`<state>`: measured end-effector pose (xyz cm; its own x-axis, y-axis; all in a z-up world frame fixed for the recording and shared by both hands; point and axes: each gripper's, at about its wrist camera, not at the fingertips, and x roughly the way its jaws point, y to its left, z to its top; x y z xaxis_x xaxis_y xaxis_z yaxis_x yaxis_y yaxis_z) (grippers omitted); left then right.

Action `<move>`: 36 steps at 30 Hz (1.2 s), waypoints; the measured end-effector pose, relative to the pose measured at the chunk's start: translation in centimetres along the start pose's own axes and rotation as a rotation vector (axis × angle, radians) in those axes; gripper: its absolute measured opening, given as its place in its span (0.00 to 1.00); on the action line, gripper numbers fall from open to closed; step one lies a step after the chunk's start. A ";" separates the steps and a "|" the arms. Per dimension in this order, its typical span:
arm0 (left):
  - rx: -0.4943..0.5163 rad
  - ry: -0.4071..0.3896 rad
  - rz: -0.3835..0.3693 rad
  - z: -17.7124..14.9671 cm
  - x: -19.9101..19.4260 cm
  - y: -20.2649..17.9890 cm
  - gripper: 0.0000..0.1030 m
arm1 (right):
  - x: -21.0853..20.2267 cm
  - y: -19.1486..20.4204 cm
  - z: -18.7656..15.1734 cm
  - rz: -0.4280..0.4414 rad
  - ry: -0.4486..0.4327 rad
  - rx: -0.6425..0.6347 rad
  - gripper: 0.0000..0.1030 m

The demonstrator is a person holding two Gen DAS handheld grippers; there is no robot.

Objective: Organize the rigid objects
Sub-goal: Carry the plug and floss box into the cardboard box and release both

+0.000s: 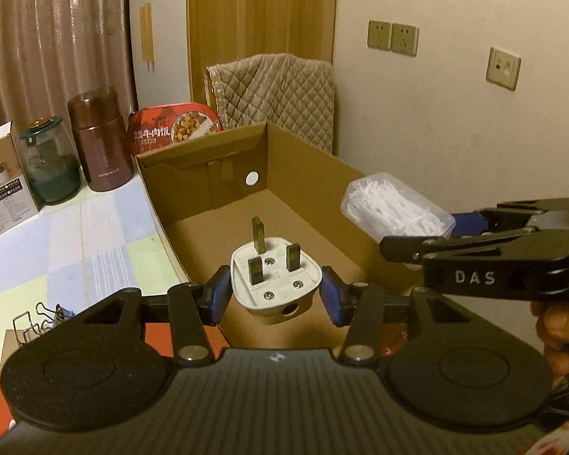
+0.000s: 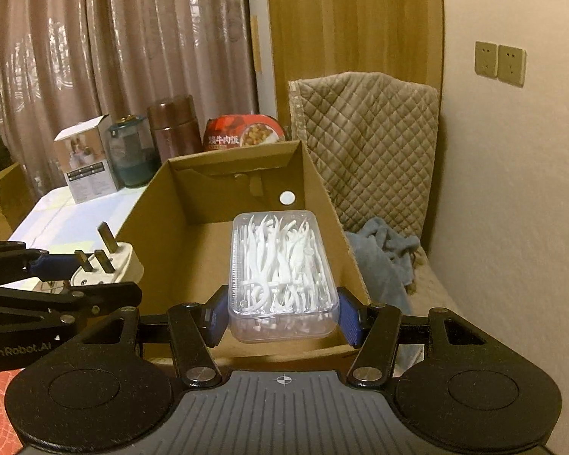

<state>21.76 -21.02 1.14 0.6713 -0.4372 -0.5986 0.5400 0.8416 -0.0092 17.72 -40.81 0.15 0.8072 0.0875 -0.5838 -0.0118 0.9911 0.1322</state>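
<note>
My left gripper point(image 1: 276, 292) is shut on a white three-pin plug point(image 1: 275, 278), prongs up, held over the near end of an open cardboard box point(image 1: 223, 151). The same plug point(image 2: 106, 265) shows at the left of the right wrist view, just above the box's left wall. A clear plastic case of white floss picks point(image 2: 280, 276) sits between the blue pads of my right gripper point(image 2: 282, 313), which is shut on it above the box point(image 2: 170, 220). In the left wrist view that case point(image 1: 394, 208) hangs over the box's right wall.
Behind the box stand a red meal tray point(image 1: 174, 131), a brown canister point(image 1: 100, 140), a green-lidded glass jar point(image 1: 49, 163) and a small white carton point(image 1: 3, 178) on a checked tablecloth point(image 1: 76, 235). Binder clips point(image 1: 41, 318) lie near left. A quilted cloth point(image 2: 368, 144) hangs at right.
</note>
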 end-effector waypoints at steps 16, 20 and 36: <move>-0.045 -0.055 0.052 0.1 -3.3 1.7 0.43 | 0.7 0.9 -0.3 -0.001 0.037 -0.014 0.53; -0.051 -0.055 0.061 0.0 -3.8 1.8 0.43 | 1.0 1.3 -0.4 -0.003 0.048 -0.018 0.53; -0.095 -0.053 0.088 -0.9 -5.3 2.9 0.43 | 0.6 2.5 -0.3 -0.003 0.011 -0.054 0.63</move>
<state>19.26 -16.01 3.55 0.7411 -0.3742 -0.5574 0.4289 0.9026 -0.0356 17.98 -38.21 -0.11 0.8005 0.0855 -0.5932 -0.0415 0.9953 0.0874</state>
